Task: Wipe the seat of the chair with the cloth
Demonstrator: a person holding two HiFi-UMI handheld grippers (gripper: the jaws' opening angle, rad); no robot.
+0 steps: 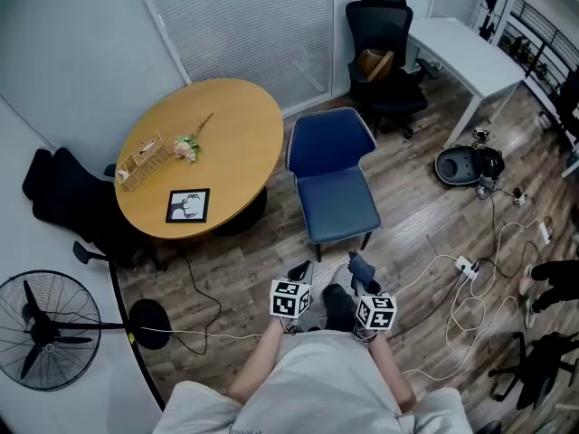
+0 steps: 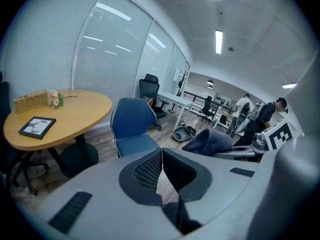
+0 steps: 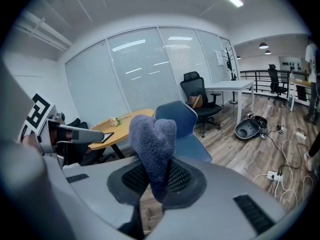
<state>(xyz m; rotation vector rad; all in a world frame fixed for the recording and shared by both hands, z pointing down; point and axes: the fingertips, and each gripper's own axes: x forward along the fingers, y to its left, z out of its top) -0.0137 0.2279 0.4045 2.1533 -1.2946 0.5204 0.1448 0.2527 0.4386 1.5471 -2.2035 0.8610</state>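
A blue chair (image 1: 336, 188) stands beside the round wooden table (image 1: 231, 147), its seat (image 1: 339, 204) bare; it also shows in the left gripper view (image 2: 131, 129) and the right gripper view (image 3: 187, 129). My right gripper (image 1: 361, 274) is shut on a dark blue cloth (image 3: 154, 143), which sticks up between the pads and is seen as a bundle (image 2: 210, 141) from the left. The left gripper (image 1: 300, 272) hangs beside it, jaws closed with nothing in them (image 2: 161, 176). Both are held low, a short way in front of the chair.
On the table lie a picture frame (image 1: 188, 205), a wicker basket (image 1: 145, 161) and a flower (image 1: 188, 145). Black office chairs (image 1: 384, 48), a white desk (image 1: 466, 52), a floor fan (image 1: 45, 328), floor cables (image 1: 488, 287) and a round device (image 1: 466, 164) surround the spot.
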